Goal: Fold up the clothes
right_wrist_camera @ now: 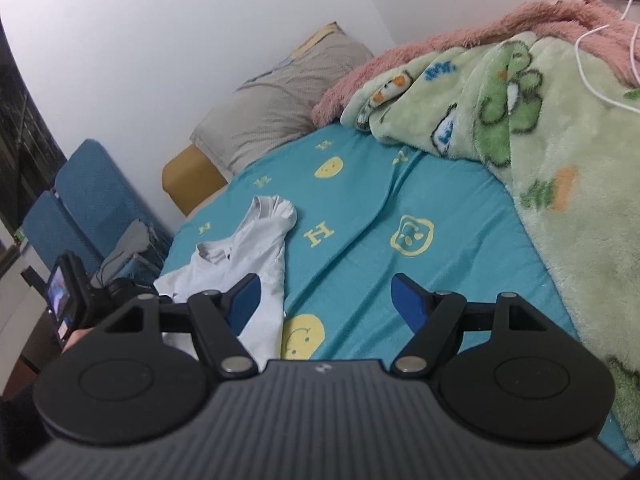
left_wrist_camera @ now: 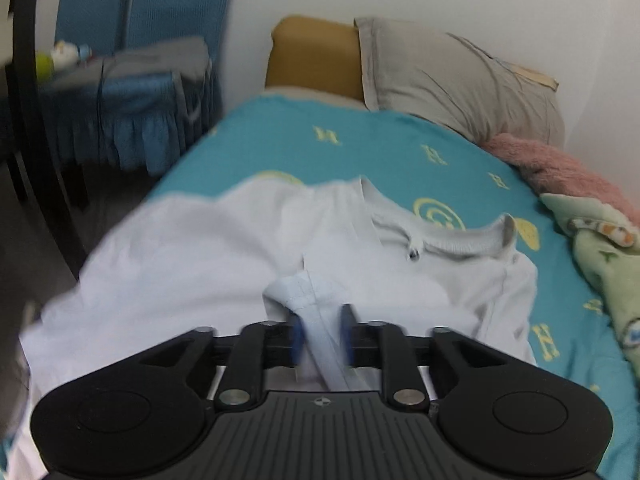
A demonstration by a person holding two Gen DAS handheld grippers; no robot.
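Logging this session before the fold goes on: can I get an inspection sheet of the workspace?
Surface: teal bed sheet, yellow prints.
Job's things: white shirt spread out, partly bunched.
Clutter: green blanket, pink blanket, grey pillow.
Grippers: left claw shut on a fold of the shirt; right claw open, holding nothing, above the sheet.
Cables: white cable lying on the green blanket.
Surroundings: white wall, blue chair beside the bed.

Your left wrist view sits close over the white shirt [left_wrist_camera: 192, 264], facing the pillow [left_wrist_camera: 448, 80]; your right looks from farther back, sharing both.
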